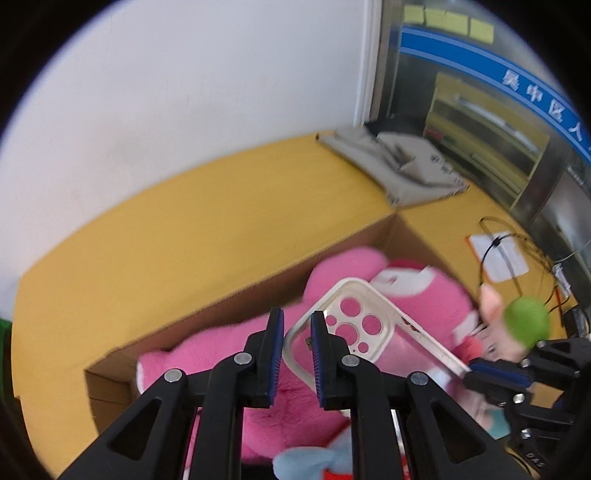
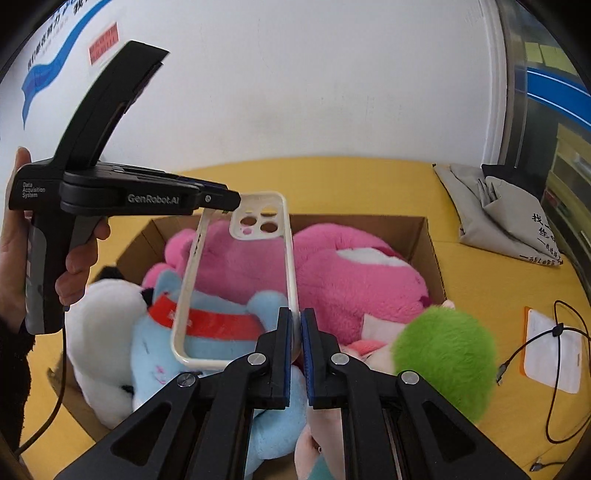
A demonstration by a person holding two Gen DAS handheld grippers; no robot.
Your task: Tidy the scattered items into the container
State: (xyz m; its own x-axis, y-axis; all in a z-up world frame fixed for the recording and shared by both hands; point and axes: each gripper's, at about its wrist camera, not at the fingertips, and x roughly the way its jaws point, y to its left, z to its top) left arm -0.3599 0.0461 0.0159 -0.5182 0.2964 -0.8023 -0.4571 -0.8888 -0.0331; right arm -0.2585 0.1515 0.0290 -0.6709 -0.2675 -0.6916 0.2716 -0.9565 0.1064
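both tools (image 2: 294, 325) gripping phone case (image 2: 236, 273), over box (image 2: 430, 243)

Office-like room: wall banner (image 1: 535, 92), sticky notes (image 1: 448, 18), yellow desk (image 2: 480, 295).

The left wrist camera looks steeply down along its fingers, close over the cardboard box (image 1: 258, 266) on the yellow table (image 1: 221, 192), facing the far right corner by the wall. The right wrist camera looks down the box's length from its near edge. Both share the clear phone case (image 2: 236, 280), the pink plush (image 2: 332, 266), and the grey bag (image 1: 399, 166).
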